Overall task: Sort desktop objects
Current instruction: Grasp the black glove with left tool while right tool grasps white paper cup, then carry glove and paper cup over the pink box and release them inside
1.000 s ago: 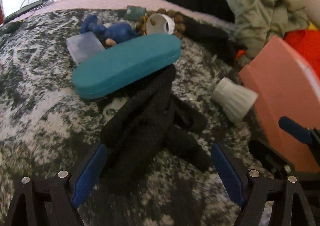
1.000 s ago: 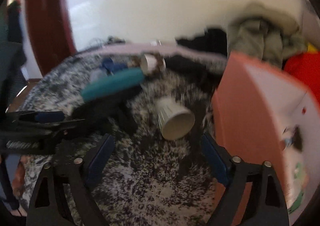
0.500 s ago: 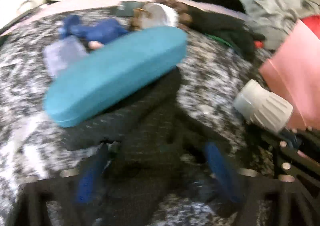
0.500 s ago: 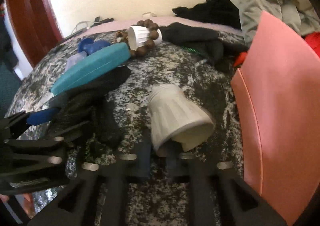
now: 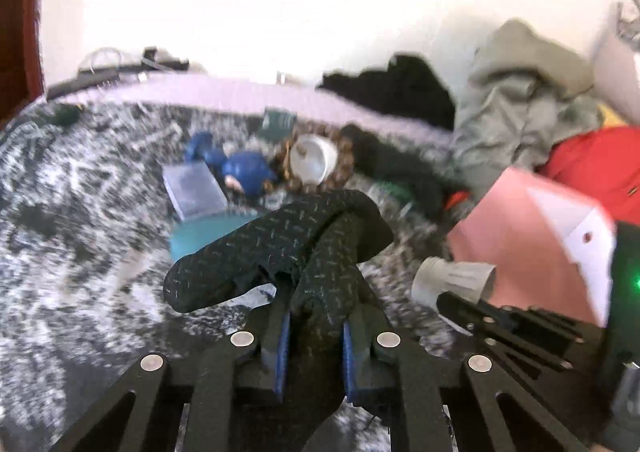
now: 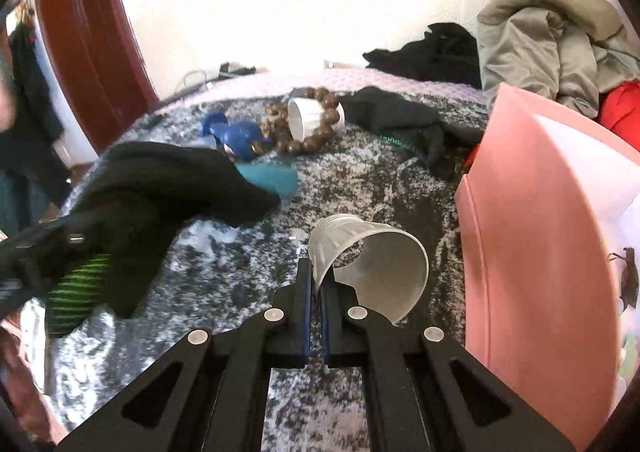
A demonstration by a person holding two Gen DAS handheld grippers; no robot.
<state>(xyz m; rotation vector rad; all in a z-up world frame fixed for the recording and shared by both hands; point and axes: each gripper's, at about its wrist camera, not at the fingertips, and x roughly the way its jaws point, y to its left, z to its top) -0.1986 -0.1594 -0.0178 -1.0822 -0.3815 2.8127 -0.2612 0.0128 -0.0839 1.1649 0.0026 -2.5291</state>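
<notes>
Left gripper (image 5: pixel 314 348) pinched on black socks (image 5: pixel 280 252), bundle held off the mottled grey blanket (image 5: pixel 60 252), toes flopping toward 10 and 12 o'clock in left wrist view. Right gripper (image 6: pixel 315 316) pressed together on the wall of a white paper cup (image 6: pixel 372 268), cup on its side, mouth toward 4 o'clock, raised above the blanket. Teal glasses case (image 5: pixel 200 234) lying flat behind the socks, mostly hidden. Beyond it at 12 o'clock: clear plastic box (image 5: pixel 194 191), blue toy figure (image 5: pixel 244 167), second white cup (image 5: pixel 314 163) ringed by a wooden bead bracelet (image 5: pixel 346 167). Pink storage box (image 6: pixel 540 252) standing at 3 o'clock in right wrist view, just beside the held cup. Grey jacket (image 6: pixel 552 35), black garment (image 6: pixel 432 51) and red fabric (image 5: pixel 596 167) piled at 1 to 2 o'clock against the wall. Left view motion-blurred.
</notes>
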